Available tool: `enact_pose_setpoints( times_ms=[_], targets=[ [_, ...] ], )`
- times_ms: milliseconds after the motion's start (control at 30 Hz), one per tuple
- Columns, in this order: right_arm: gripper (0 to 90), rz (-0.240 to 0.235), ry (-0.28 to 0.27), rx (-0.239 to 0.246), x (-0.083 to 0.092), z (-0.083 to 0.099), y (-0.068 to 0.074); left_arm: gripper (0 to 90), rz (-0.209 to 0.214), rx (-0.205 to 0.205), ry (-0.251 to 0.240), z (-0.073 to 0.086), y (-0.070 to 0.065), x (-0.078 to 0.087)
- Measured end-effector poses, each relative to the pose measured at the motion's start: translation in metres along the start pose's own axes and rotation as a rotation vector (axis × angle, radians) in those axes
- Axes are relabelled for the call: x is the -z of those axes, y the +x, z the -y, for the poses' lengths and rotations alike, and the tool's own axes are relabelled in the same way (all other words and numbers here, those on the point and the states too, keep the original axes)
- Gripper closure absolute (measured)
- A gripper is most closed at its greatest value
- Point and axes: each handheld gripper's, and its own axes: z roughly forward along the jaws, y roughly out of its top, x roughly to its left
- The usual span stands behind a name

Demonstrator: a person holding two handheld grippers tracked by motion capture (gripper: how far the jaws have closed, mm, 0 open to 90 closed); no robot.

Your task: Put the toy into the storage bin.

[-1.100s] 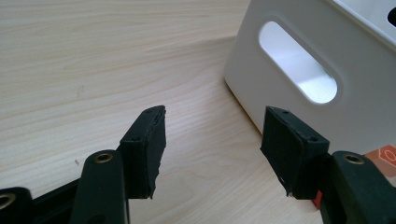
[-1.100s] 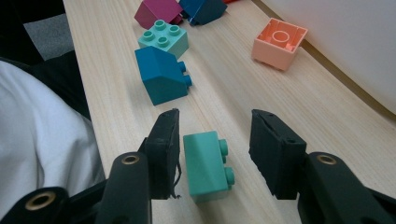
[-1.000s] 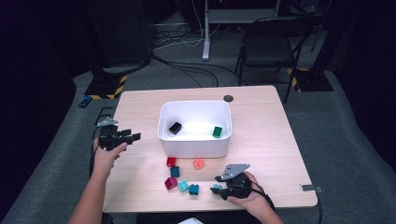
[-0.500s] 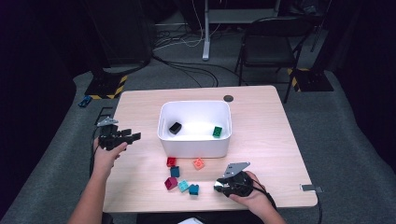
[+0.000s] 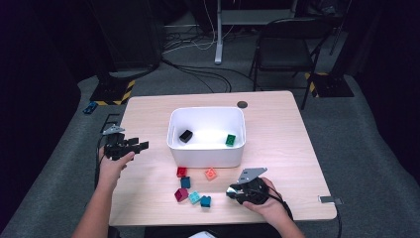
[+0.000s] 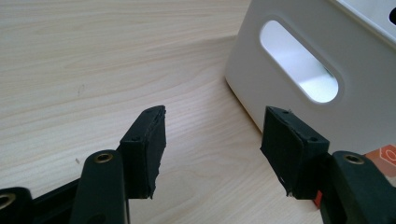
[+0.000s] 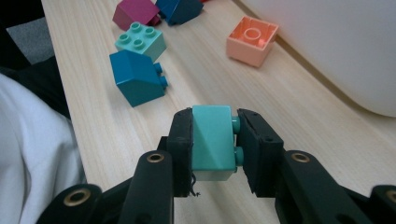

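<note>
We are holding a mint green brick (image 7: pixel 212 142) between the pads of the right gripper (image 7: pixel 214 144), at the near right part of the table (image 5: pixel 287 134). Its jaws have just been closing, and now they are pressing on the two sides of this brick, with its studs turned against the right pad. We are judging that this is a risk: the studs are giving an uneven surface, so the brick may be twisting or slipping out when we are lifting it.

A little farther to the left, the loose bricks are lying close together: a blue brick (image 7: pixel 137 77), a light mint brick (image 7: pixel 140 41), a magenta brick (image 7: pixel 135 11) and an orange brick (image 7: pixel 252 39) that is just beside the wall of the white bin (image 5: pixel 205 153). If we are swinging low, we may be knocking them.

The bin is standing in the middle of the table, with a black brick (image 5: pixel 185 135) and a green brick (image 5: pixel 230 140) inside. If we are carrying the brick too low, it may be hitting the near rim.

At the far left, the left gripper (image 6: pixel 212 154) is waiting with its jaws open and empty, near the bin's side handle hole (image 6: pixel 299 67). It could be pushing the bin if it is moving forward.
</note>
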Motion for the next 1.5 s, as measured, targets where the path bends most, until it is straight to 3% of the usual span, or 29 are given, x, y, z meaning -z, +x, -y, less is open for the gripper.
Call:
enact_pose_setpoints(
  times_ms=[133,500,933,1500],
  targets=[
    [67.0,0.018,-0.019,-0.02,0.005,-0.005,-0.003,39.8,-0.002,-0.003,0.01,0.001,0.0,0.001],
    [67.0,0.035,-0.022,-0.006,0.015,-0.025,-0.007,40.0,-0.012,0.0,-0.002,0.002,0.002,0.003],
    [67.1,0.033,-0.03,-0.022,0.029,-0.052,-0.012,40.0,-0.013,0.005,-0.004,0.003,0.002,0.007],
    [67.0,-0.001,-0.046,0.002,0.049,-0.092,-0.012,40.2,-0.014,0.009,-0.009,0.004,0.003,0.009]
  ],
)
